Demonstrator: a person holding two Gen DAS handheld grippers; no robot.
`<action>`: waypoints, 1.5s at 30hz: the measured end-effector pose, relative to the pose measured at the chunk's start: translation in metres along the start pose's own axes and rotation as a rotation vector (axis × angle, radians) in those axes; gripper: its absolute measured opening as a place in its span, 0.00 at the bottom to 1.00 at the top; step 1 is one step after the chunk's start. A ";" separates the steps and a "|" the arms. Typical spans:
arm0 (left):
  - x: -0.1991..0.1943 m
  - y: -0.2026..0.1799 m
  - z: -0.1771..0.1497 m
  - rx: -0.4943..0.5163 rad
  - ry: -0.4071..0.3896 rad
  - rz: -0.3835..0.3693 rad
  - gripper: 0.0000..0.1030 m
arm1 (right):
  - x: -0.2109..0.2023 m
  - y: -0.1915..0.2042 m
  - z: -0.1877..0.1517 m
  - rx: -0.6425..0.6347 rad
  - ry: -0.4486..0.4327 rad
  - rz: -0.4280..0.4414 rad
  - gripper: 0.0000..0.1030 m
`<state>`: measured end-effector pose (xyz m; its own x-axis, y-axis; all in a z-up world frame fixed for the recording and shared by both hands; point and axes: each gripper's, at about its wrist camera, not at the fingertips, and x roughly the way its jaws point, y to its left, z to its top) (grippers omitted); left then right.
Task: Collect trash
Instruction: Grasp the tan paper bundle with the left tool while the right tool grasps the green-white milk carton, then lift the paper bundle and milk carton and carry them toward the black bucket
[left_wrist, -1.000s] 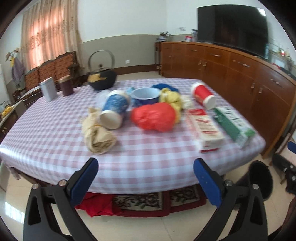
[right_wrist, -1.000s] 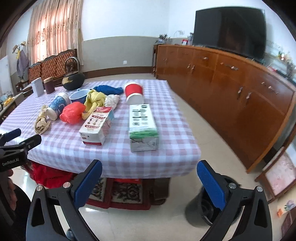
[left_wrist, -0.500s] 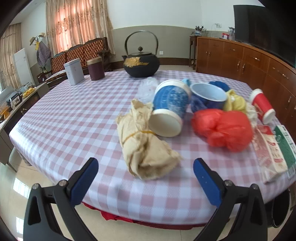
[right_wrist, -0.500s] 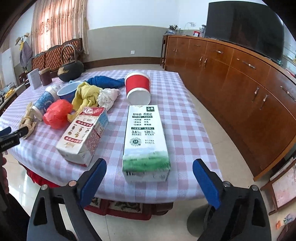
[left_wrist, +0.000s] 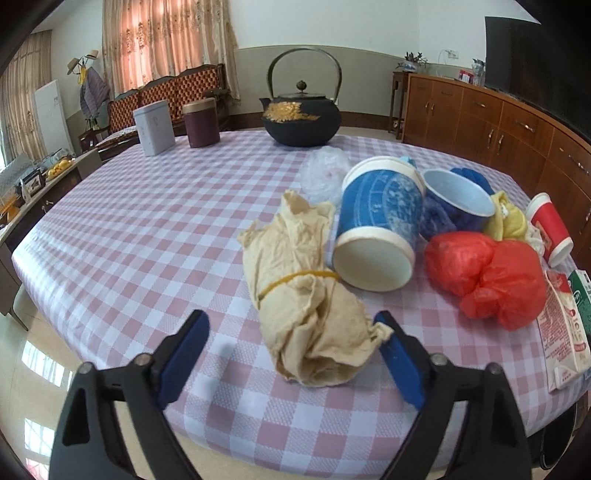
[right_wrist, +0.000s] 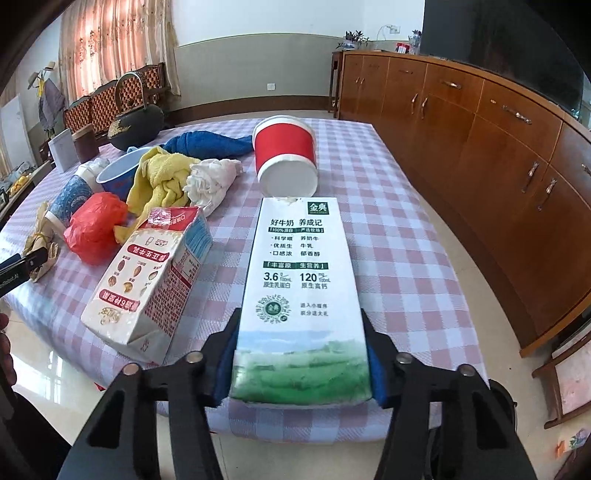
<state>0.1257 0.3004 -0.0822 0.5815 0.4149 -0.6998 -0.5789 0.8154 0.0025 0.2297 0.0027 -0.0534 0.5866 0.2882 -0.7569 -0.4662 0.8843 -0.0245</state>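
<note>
Trash lies on a checked tablecloth (left_wrist: 147, 236). My left gripper (left_wrist: 291, 332) is open around the near end of a crumpled beige paper bundle (left_wrist: 306, 295) tied with a rubber band; its right pad touches the bundle. Behind it lie a blue paper cup (left_wrist: 376, 229) and a red plastic bag (left_wrist: 487, 273). My right gripper (right_wrist: 299, 354) is shut on the near end of a green-and-white milk carton (right_wrist: 301, 280) that lies flat on the table (right_wrist: 406, 258). A red-and-white carton (right_wrist: 147, 280) lies to its left, and a red paper cup (right_wrist: 286, 158) behind it.
A black teapot (left_wrist: 301, 114), a grey tin (left_wrist: 153, 129) and a brown canister (left_wrist: 201, 123) stand at the table's far side. A blue bowl (left_wrist: 458, 199), yellow cloth (right_wrist: 162, 181), blue cloth (right_wrist: 207, 142) and white wad (right_wrist: 212, 182) lie mid-table. Wooden cabinets (right_wrist: 498, 147) line the right wall.
Both grippers moved forward to the table. The left one now straddles the beige bundle. The right one closed its jaws on the green milk carton.
</note>
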 end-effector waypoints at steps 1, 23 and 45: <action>0.001 0.000 0.000 -0.001 0.006 -0.007 0.78 | 0.001 0.000 0.000 -0.001 0.000 -0.001 0.56; -0.029 0.012 0.000 -0.004 -0.038 -0.082 0.28 | -0.022 -0.014 0.000 0.001 -0.042 -0.029 0.54; -0.074 -0.012 0.013 0.062 -0.102 -0.143 0.28 | -0.072 -0.007 0.005 -0.025 -0.121 -0.028 0.54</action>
<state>0.0974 0.2653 -0.0213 0.7121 0.3288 -0.6203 -0.4515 0.8911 -0.0460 0.1943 -0.0227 0.0048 0.6748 0.3072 -0.6711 -0.4642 0.8835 -0.0623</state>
